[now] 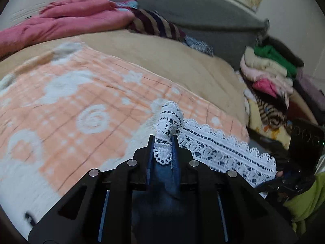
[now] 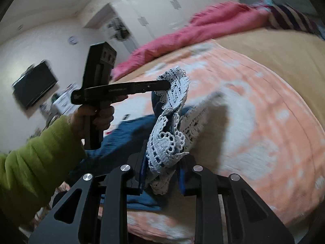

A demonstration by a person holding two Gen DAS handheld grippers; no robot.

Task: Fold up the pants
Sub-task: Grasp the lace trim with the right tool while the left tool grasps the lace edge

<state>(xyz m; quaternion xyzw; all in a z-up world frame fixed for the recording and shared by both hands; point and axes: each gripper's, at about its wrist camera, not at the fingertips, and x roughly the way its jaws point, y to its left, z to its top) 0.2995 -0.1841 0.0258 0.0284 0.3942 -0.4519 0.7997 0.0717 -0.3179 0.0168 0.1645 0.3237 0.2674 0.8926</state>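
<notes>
The left claw (image 1: 163, 142) is nearly closed, pinching the white lace hem (image 1: 213, 142) of the blue pants (image 2: 130, 130). The right claw (image 2: 162, 170) is likewise clamped on a bunched part of the same lace edge. The pants hang between both claws, lifted just above the peach-and-white blanket (image 1: 81, 105) on the bed, with blue fabric trailing below the left claw.

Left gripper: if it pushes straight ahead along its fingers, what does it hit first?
Beyond the lace hem it already clamps, the left gripper would probably meet the peach-and-white blanket on the bed; depth is unclear in the fisheye view.
</notes>
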